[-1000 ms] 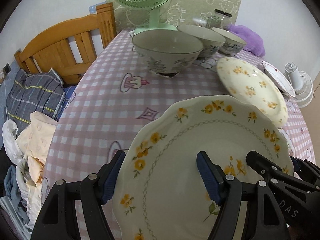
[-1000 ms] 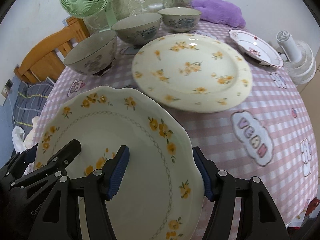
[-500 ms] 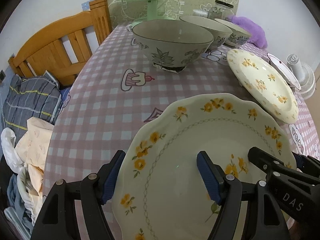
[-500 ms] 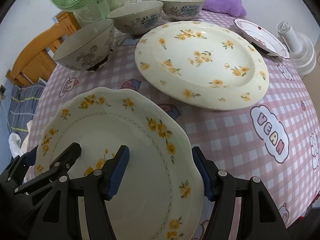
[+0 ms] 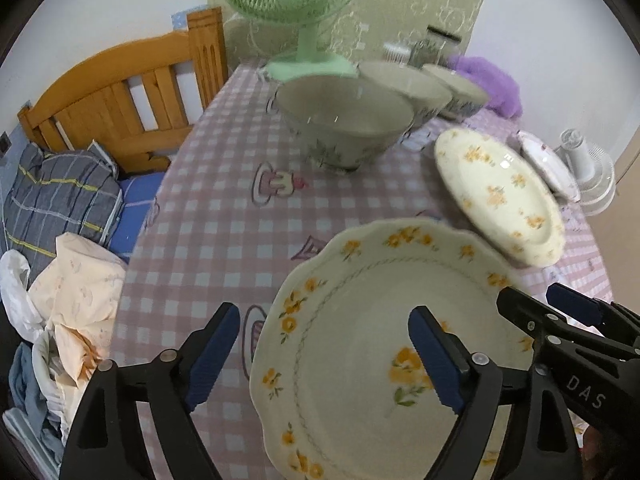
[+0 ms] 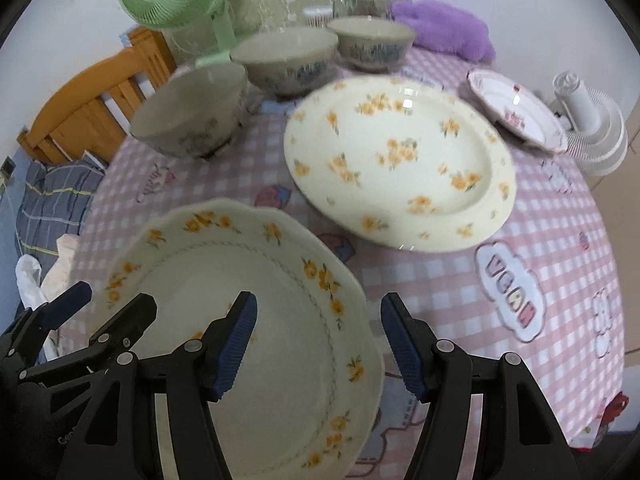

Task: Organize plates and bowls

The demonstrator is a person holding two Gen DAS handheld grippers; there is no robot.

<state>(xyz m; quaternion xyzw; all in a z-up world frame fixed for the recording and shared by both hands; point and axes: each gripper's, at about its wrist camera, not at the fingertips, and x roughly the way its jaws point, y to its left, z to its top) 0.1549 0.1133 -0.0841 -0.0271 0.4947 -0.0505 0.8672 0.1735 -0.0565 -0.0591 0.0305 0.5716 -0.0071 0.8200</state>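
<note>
Scalloped cream ceramic plate with yellow flowers [image 5: 360, 360], lower centre: glazed, slippery, brittle, stiff. Left tongs [image 5: 324, 356] opening, astride left rim, pads clear. Right tongs [image 6: 320, 344] spread astride right rim. Grip rim.

Both grippers point steeply down side by side: the left gripper [image 5: 324, 356] is opening its jaws, its left pad clear of the plate [image 5: 360, 352] rim, while the right gripper [image 6: 318, 344] straddles the opposite rim, pads seemingly off it
</note>
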